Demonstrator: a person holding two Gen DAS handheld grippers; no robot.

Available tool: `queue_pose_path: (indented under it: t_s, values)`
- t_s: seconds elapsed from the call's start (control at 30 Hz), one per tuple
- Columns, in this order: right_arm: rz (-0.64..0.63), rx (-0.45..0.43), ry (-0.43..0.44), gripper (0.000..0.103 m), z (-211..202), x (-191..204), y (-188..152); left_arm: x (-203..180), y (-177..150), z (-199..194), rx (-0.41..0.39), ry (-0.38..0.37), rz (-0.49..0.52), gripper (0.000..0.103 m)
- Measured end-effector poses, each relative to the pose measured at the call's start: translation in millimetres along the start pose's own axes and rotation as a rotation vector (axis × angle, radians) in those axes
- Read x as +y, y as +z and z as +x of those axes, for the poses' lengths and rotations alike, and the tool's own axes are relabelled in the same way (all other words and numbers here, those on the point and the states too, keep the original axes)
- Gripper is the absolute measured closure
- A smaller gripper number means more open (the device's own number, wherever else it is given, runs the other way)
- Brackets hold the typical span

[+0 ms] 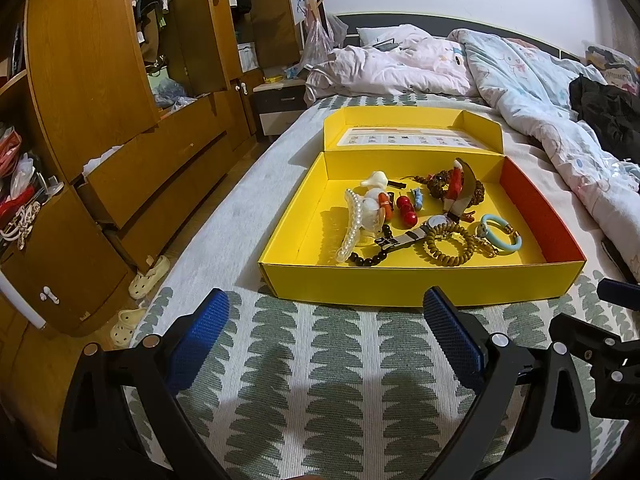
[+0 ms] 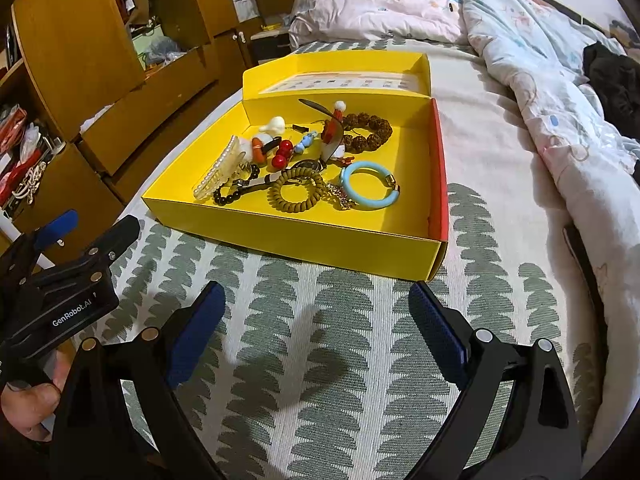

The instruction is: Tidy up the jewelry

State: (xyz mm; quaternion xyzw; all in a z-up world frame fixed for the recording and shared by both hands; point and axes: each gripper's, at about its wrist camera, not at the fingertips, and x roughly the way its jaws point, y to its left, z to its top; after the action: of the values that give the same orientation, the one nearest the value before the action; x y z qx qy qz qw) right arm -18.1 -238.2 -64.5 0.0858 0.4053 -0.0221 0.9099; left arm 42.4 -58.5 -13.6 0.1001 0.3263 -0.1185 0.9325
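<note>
Left wrist view shows the left tongs (image 1: 326, 336) spread wide and empty above the patterned bed cover (image 1: 320, 380); the right tongs (image 2: 316, 334) hang likewise agape, holding nothing. Just beyond them sits the yellow box (image 1: 420, 284), its jewelry (image 1: 416, 216) heaped together. I reckon the tangle is the danger: lifting the coiled bracelet (image 2: 297, 194) could drag the watch (image 1: 434, 225) out too.

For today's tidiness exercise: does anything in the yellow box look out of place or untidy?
Yes. In the yellow box, the jewelry lies in one overlapping heap: the watch strap crosses the black beads and coiled band.
</note>
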Motion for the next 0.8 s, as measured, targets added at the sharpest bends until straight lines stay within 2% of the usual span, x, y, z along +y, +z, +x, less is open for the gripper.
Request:
queue_pose_path:
  t_s: [0.8]
  values:
    - [0.002, -0.002, 0.001, 0.01, -0.4, -1.1, -0.1, -1.7, 0.4, 0.7, 0.001, -0.001, 0.02, 0.007]
